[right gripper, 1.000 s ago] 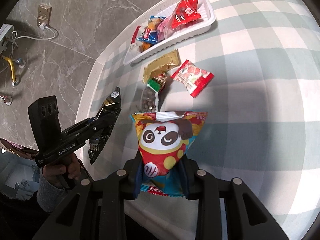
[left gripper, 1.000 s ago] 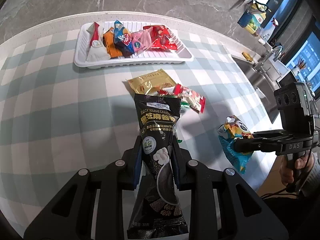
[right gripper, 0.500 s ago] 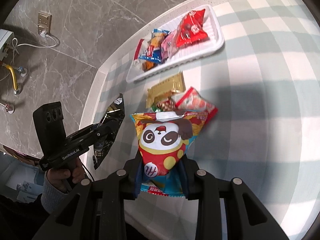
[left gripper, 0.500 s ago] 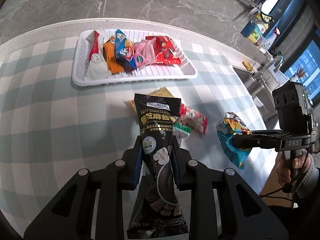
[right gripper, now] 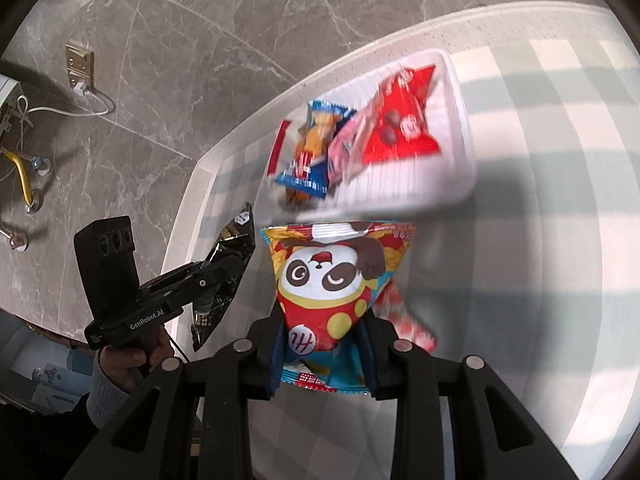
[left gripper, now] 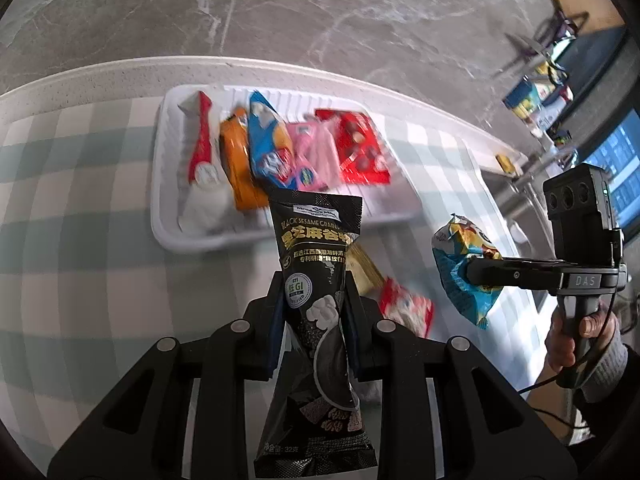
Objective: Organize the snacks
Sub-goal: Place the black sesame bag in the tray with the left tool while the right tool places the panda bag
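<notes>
My left gripper (left gripper: 314, 308) is shut on a black sesame snack packet (left gripper: 316, 264) and holds it upright in the air, just short of the white tray (left gripper: 168, 236). My right gripper (right gripper: 324, 340) is shut on a panda snack bag (right gripper: 332, 272), also in the air near the tray (right gripper: 460, 120). The tray holds several snack packs, among them a red one (left gripper: 360, 148) and a blue one (left gripper: 266, 144). The right gripper with its bag (left gripper: 464, 264) shows at the right of the left wrist view. The left gripper with its packet (right gripper: 224, 268) shows at the left of the right wrist view.
A gold packet (left gripper: 362, 272) and a red-and-white packet (left gripper: 406, 310) lie on the checked tablecloth (left gripper: 80, 240) below the tray. The table's curved far edge (left gripper: 120, 68) runs behind the tray, with grey marble floor beyond. A sink area (left gripper: 516, 196) lies at the right.
Both grippers have moved forward toward the tray, each still holding its snack. The tray now looks larger and closer in both views, and the loose packets sit nearer the fingers.
</notes>
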`<state>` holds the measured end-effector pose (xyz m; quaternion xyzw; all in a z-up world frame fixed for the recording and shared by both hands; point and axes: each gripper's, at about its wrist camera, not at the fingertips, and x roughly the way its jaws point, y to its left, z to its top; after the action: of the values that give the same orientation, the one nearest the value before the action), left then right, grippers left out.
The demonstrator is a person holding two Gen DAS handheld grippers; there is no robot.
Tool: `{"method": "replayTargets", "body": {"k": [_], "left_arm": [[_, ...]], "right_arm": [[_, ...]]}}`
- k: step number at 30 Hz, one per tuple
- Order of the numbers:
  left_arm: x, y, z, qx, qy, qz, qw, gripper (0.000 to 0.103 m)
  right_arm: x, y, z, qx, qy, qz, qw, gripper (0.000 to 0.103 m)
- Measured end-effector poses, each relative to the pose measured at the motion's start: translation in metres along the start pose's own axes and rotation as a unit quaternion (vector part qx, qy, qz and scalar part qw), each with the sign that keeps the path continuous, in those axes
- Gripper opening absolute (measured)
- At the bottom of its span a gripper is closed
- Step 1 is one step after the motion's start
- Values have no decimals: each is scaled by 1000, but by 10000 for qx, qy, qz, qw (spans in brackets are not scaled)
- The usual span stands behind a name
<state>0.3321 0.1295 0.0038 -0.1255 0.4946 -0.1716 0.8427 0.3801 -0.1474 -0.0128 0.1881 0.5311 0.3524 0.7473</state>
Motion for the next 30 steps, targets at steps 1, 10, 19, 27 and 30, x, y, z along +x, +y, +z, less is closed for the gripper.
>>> {"method": "replayTargets", "body": {"k": [1, 10, 19, 27, 30], "left_arm": [[2, 3, 5, -38, -8, 2, 10000, 23], [21, 38, 57, -343, -116, 142, 9992, 23], [40, 51, 100, -352, -202, 258, 9988, 23], [64, 55, 124, -297, -265, 471, 9981, 24], [72, 57, 129, -272, -288, 648, 9971, 25]], "right_arm": [[1, 0, 6, -9, -6, 6, 10000, 34], [21, -2, 68, -186, -69, -52, 9998, 34], [49, 4, 118, -403, -48, -161, 9990, 34], [68, 3, 142, -470, -98, -371, 9982, 36], [71, 3, 146, -546, -190, -547, 9968, 37]]}}
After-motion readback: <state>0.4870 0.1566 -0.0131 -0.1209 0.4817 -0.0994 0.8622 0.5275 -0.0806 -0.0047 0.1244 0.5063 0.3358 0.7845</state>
